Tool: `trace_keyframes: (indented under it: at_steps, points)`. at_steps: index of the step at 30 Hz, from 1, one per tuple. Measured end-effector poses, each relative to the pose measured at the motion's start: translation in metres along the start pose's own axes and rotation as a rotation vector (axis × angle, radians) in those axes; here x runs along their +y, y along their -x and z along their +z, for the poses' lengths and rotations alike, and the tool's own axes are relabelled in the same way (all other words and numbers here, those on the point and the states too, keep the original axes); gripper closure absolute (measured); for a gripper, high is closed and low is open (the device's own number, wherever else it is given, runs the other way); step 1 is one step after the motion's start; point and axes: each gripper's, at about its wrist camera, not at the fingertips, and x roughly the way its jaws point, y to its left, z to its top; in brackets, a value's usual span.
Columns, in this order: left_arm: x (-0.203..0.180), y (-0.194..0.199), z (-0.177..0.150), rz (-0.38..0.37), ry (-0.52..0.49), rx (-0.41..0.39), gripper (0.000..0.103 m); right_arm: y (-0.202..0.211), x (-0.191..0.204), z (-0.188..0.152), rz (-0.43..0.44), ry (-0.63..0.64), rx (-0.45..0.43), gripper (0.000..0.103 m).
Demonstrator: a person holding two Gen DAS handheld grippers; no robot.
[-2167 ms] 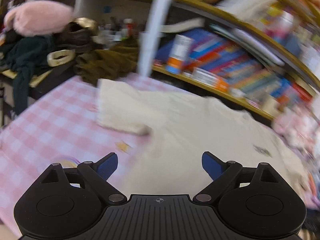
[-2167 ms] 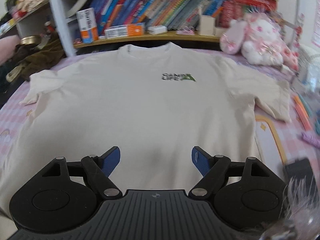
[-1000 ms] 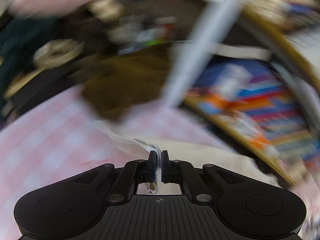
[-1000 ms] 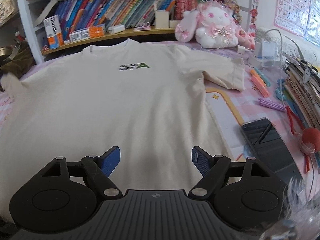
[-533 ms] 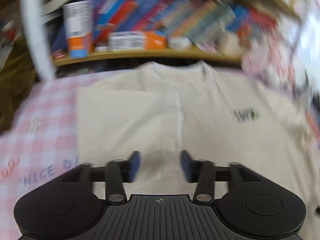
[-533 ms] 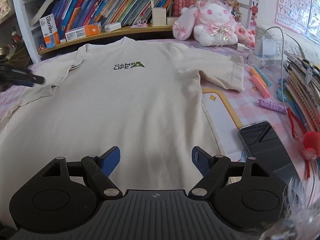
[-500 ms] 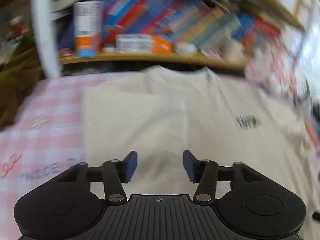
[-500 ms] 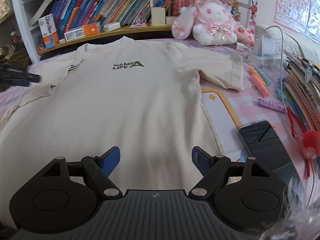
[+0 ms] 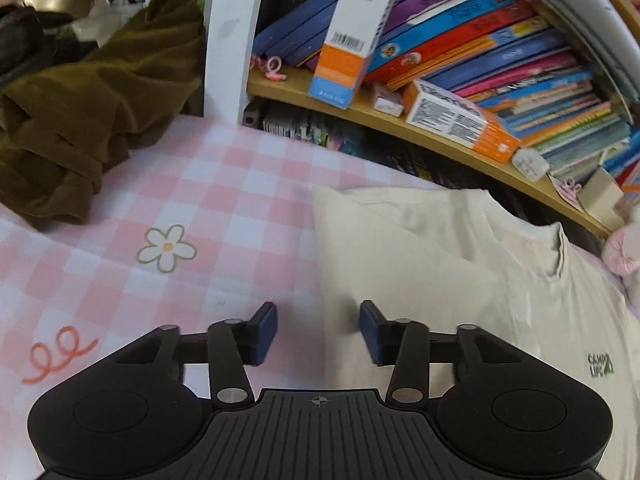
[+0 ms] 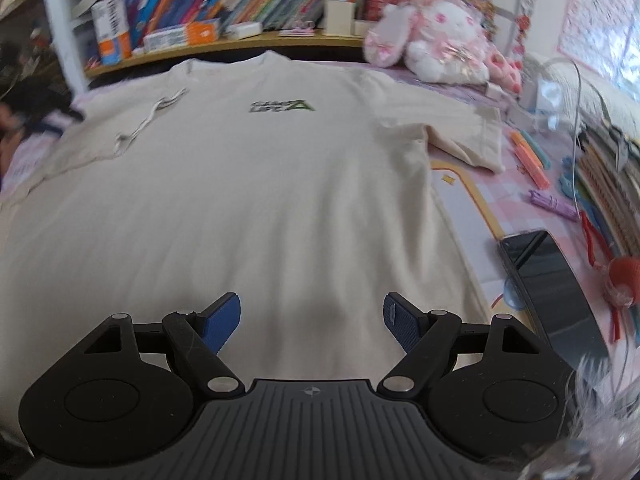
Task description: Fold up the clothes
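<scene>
A cream T-shirt [image 10: 260, 208] with a small green chest logo lies face up on the pink checked cloth [image 9: 180, 200]. Its left sleeve [image 10: 132, 132] lies folded in over the chest, while the right sleeve [image 10: 472, 136] is spread out flat. My left gripper [image 9: 318, 330] hovers at the shirt's [image 9: 440, 272] straight left edge, near the shoulder. Its jaws are closing, the edge runs under the gap between them, and the pads press on nothing. My right gripper [image 10: 312, 322] stands open above the shirt's lower middle, holding nothing.
A brown garment [image 9: 88, 120] is heaped at the far left by a white post. A low bookshelf [image 9: 400, 120] runs behind the collar. A plush rabbit [image 10: 436, 40], highlighters [image 10: 528, 156], a phone [image 10: 548, 280] and a stack of books crowd the right side.
My left gripper, shut on the sleeve a second ago, has let it go folded on the shirt and swung down to the left edge. The right gripper drifted slightly.
</scene>
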Motion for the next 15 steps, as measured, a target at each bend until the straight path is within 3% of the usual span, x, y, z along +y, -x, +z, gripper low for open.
trace_keyframes:
  at_steps: [1, 2, 3, 7, 15]
  points:
    - [0.003, -0.002, 0.001, -0.013, 0.015, -0.006, 0.069, 0.003, 0.007, -0.003, -0.008, 0.015, 0.003, 0.026]
    - [0.006, -0.004, 0.002, -0.029, 0.022, -0.002, 0.081, 0.004, 0.012, -0.006, -0.011, 0.021, 0.005, 0.026]
    - [0.008, -0.006, 0.002, -0.045, 0.027, 0.004, 0.102, 0.005, 0.017, -0.009, -0.017, 0.020, 0.008, 0.026]
    - [0.017, -0.012, 0.007, -0.094, 0.021, 0.005, 0.103, 0.012, 0.035, -0.018, -0.072, -0.015, 0.019, 0.026]
    - [0.043, -0.021, 0.028, -0.016, 0.017, -0.026, 0.103, 0.031, 0.054, -0.025, -0.131, -0.015, 0.000, 0.026]
